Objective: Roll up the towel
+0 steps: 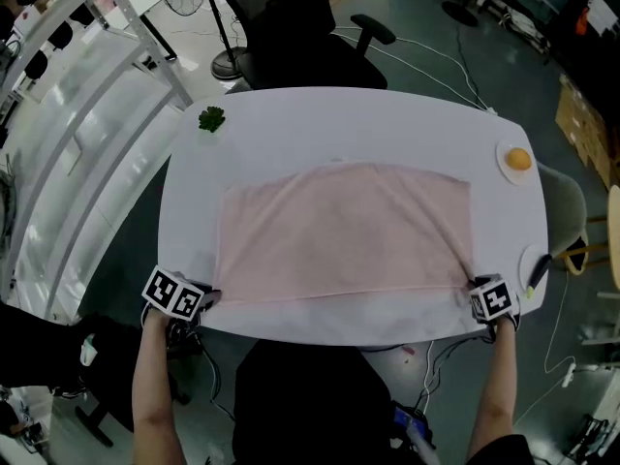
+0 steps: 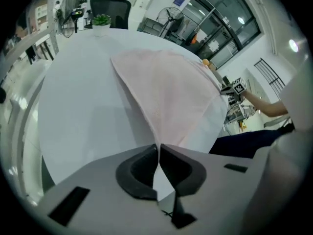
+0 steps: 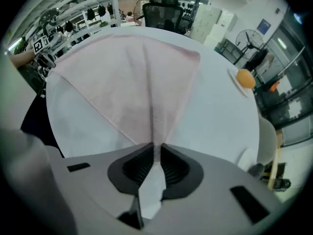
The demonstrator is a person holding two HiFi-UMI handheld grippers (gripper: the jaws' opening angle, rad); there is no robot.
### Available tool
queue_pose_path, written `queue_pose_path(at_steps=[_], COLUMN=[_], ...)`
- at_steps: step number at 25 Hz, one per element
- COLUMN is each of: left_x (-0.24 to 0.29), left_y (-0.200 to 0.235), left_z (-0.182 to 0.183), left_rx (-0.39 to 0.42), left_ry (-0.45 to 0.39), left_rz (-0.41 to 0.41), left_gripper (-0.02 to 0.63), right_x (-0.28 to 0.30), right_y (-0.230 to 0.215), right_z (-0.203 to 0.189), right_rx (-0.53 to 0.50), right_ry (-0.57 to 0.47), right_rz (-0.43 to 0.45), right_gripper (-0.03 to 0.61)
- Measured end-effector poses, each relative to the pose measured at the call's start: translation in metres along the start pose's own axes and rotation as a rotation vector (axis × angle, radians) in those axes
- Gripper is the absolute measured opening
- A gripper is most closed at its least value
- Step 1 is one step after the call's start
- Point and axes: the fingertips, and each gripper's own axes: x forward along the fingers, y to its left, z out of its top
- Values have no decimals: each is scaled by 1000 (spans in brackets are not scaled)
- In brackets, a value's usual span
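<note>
A pale pink towel (image 1: 344,226) lies spread on the white table (image 1: 291,124), its near edge close to the table's front. My left gripper (image 1: 205,298) is shut on the towel's near left corner; in the left gripper view (image 2: 158,151) the cloth (image 2: 166,92) runs up from between the pads. My right gripper (image 1: 472,290) is shut on the near right corner; in the right gripper view (image 3: 157,153) the towel (image 3: 132,77) fans out ahead of the jaws and a bit of cloth pokes out behind them.
An orange (image 1: 518,159) rests on a small white plate (image 1: 506,167) at the table's far right. A small green plant (image 1: 211,118) stands at the far left corner. A black office chair (image 1: 291,37) is behind the table. A pen-like object (image 1: 536,275) lies by the right edge.
</note>
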Motion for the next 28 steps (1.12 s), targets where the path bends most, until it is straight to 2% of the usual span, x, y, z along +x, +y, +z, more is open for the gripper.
queue_pose_path(at_steps=[3,5,7,10,12,14,18,23,28], left_x=[10,13,13,8,0,-12,-40,-57,-62], left_y=[2,0,-6,-11,-11,-9,1,14,17], left_z=[-3,-5,-6,-4,-4,-1,16,33,47], left_rx=[65,91,118,185,248,312,441,616,815], left_ry=[35,54,69,84,93,92,56,48,13], left_rz=[37,34,5,-17,-20,-17,-5,2,-46], left_gripper=[28,47,93,242,293,304,308,304,304], right_x=[1,0,-5,-17,-31,-49,-85,-111,-132], right_y=[-2,-8,-14,-7,0,9,48,122,207], right_z=[2,1,-1,4,12,23,53,92,138], right_rx=[-6,39,70,102,128,140,134,145,92], right_ry=[-23,-37,-38,-49,-80,-122,-233,-347,-455], right_rz=[-49,-91,-140,-168,-192,-227,-236,-159,-82], right_gripper=[64,110,201,311,360,394,403,402,402])
